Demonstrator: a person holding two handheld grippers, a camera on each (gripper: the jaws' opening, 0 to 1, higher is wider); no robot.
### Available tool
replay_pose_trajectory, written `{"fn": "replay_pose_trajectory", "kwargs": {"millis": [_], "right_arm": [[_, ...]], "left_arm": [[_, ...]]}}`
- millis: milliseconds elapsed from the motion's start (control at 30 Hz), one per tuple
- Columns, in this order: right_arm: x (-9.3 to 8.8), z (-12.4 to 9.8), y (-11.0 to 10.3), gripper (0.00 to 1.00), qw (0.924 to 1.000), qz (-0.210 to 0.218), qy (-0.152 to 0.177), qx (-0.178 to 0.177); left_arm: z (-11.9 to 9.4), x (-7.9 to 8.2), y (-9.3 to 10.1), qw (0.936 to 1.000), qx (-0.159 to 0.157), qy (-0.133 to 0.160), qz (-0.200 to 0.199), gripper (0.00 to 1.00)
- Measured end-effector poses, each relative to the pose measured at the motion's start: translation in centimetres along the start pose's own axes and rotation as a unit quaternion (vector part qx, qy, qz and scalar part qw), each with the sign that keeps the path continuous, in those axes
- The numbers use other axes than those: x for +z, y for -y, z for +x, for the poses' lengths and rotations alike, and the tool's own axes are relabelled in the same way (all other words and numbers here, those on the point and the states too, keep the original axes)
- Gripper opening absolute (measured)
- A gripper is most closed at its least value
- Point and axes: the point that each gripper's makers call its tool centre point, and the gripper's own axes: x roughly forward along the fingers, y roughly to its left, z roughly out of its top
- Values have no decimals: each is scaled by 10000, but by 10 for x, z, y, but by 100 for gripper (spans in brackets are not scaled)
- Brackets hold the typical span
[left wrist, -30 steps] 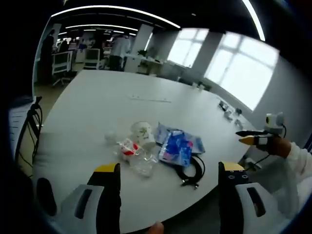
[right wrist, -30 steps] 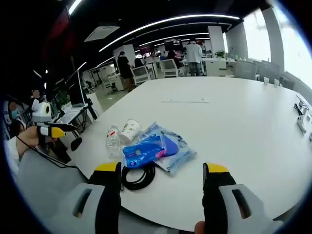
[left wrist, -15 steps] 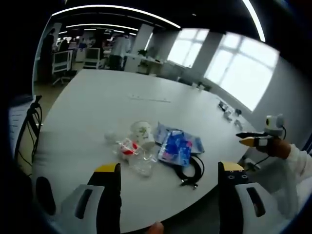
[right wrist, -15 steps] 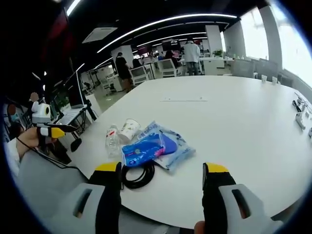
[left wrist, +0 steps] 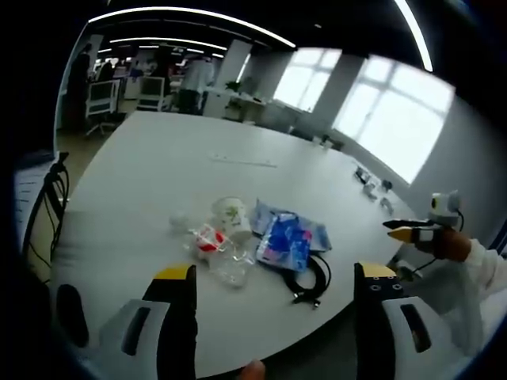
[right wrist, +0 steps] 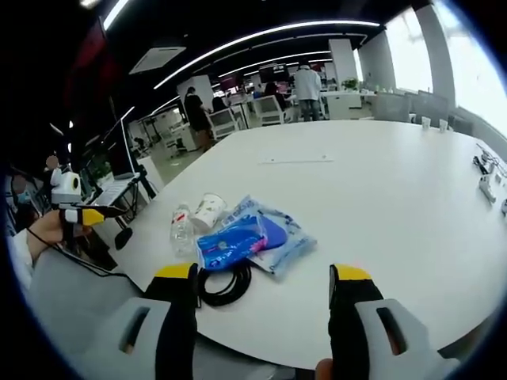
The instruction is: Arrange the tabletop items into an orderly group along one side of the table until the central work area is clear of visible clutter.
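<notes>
A cluster lies near the front edge of the white table (left wrist: 150, 166): a paper cup (left wrist: 232, 217) on its side, a clear plastic bottle (left wrist: 212, 241) with a red label, blue packets (left wrist: 287, 237) and a coiled black cable (left wrist: 310, 277). My left gripper (left wrist: 276, 273) is open, short of the cluster and above the table edge. In the right gripper view the cup (right wrist: 208, 210), bottle (right wrist: 183, 228), packets (right wrist: 249, 236) and cable (right wrist: 224, 282) lie just beyond my open right gripper (right wrist: 262, 274). Each gripper also appears from the side in the other view, the right gripper (left wrist: 408, 229) and the left gripper (right wrist: 87, 214).
A thin pale strip (left wrist: 244, 162) lies further in on the table, and small dark items (left wrist: 372, 184) sit near its window-side edge. Office chairs, desks and standing people (right wrist: 307, 83) are beyond the far end. A chair (left wrist: 47, 206) stands close at the left.
Nothing on the table has moved. Both views have drifted slightly with the hands, and both grippers stay open.
</notes>
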Motion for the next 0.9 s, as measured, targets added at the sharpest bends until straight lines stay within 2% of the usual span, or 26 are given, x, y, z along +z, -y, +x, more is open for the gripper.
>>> {"fn": "replay_pose_trajectory", "kwargs": {"millis": [400,800,900], "right_arm": [[-1,2,-9,65,10000,-9,-53,51],[0,5,-7,65,9998,-89,-131,89],[0,7,-7,65,9998,-104,-155,99]], "left_arm": [[0,0,-2,10000,26,-2,-31,79],[1,-1,-7,9999,80,-51,-66,79],[1,-4,-4,9999,59,-145,-16,79]]}}
